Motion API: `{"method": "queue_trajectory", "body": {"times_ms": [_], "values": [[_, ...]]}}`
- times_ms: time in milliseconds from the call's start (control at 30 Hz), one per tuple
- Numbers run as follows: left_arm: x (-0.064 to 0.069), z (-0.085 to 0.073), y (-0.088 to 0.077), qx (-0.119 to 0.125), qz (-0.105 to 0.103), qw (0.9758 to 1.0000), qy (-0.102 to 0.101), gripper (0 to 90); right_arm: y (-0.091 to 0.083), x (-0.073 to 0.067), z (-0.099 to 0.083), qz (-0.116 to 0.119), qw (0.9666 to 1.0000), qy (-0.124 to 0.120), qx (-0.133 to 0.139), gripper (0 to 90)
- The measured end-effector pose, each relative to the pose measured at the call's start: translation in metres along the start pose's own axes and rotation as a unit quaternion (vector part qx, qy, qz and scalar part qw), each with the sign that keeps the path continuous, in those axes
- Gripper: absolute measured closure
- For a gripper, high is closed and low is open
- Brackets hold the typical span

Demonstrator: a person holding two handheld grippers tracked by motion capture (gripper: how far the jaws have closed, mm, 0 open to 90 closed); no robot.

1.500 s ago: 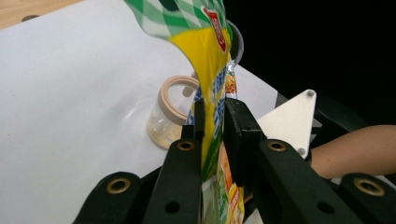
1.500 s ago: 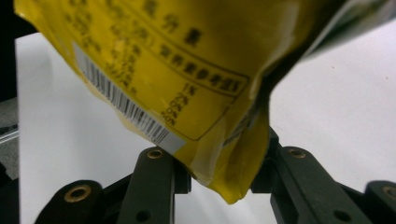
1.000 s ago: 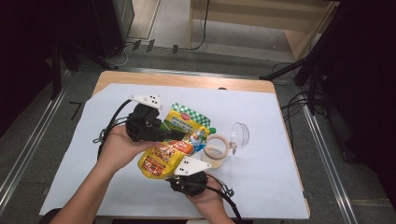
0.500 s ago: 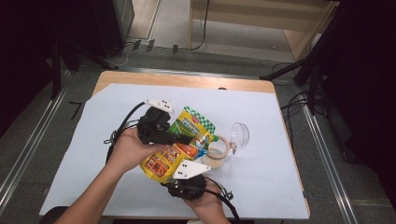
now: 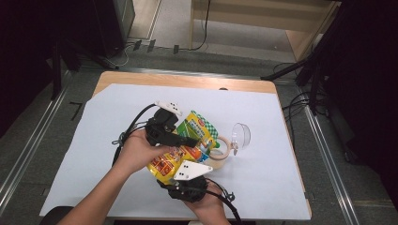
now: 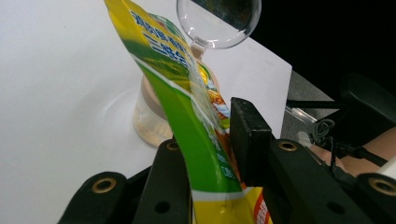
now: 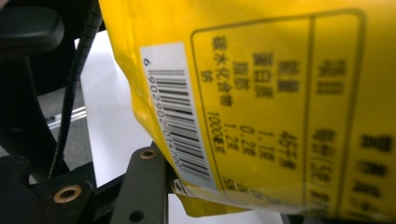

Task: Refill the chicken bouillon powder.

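A dim room with a grey floor and dark stands around the edges, and in the middle a wooden table (image 5: 187, 79) under a big white sheet (image 5: 263, 122) – that's our stage. On the near half of that sheet the person's left hand (image 5: 136, 152) comes in from the bottom left and the right hand (image 5: 206, 208) sits low at the near edge, each carrying a black tool. Between them, lifted off the sheet and tilted, is the yellow-and-green snack pouch (image 5: 190, 143), green checkered top towards the far side, yellow bottom towards the person. The left gripper (image 5: 190, 140) has its jaws either side of the pouch's green upper part, and they have just been opening – in the left gripper view the foil runs up between them, the right jaw close against it, though whether the pads press I cannot tell. The right gripper (image 5: 180, 180) has the yellow bottom end, barcode side facing its camera, one jaw tucked against the lower edge; its grip reads as closed on the foil. Just beyond the pouch sits a roll of clear tape (image 5: 218, 150), and beside that a small clear plastic lid (image 5: 240, 135) standing on edge.
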State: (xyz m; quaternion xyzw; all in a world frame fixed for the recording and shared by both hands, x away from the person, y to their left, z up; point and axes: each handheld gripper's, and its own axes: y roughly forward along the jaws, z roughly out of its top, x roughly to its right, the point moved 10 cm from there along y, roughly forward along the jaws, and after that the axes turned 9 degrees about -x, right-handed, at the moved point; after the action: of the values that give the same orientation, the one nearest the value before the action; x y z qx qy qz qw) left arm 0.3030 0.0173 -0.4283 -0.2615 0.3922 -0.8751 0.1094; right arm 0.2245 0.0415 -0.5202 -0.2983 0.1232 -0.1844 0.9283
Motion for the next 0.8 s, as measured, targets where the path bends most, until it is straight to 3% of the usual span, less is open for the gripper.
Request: {"method": "queue_trajectory", "body": {"times_ms": [467,567,600,667,767,800], "values": [[-0.0042,0.0031,0.0067,-0.009,-0.019,0.9994,-0.029,73.5,-0.0007,0.0009,0.0013,0.013,0.9997,0.017,0.004,65.4],[-0.0065,0.0044,0.0084,-0.012,-0.021,0.9989,-0.041,74.0,0.0007,0.0009,0.0015,0.015,0.9998,0.016,-0.002,59.1],[-0.0075,0.0046,0.0088,-0.015,-0.02,0.9989,-0.041,74.2,0.0013,-0.0008,0.0018,0.029,0.9994,0.019,-0.006,55.1],[-0.0086,0.0057,0.0093,-0.021,-0.019,0.9985,-0.047,74.3,0.0014,-0.0009,0.0021,0.03,0.9993,0.02,-0.005,55.3],[-0.0091,0.0085,0.0085,-0.026,-0.02,0.9981,-0.052,74.7,0.0004,-0.0006,0.0033,0.028,0.9995,0.011,-0.005,56.1],[-0.0094,0.0093,0.008,-0.03,-0.021,0.998,-0.052,74.7,-0.0006,0.0005,0.0043,0.016,0.9998,0.0,-0.008,56.6]]}}
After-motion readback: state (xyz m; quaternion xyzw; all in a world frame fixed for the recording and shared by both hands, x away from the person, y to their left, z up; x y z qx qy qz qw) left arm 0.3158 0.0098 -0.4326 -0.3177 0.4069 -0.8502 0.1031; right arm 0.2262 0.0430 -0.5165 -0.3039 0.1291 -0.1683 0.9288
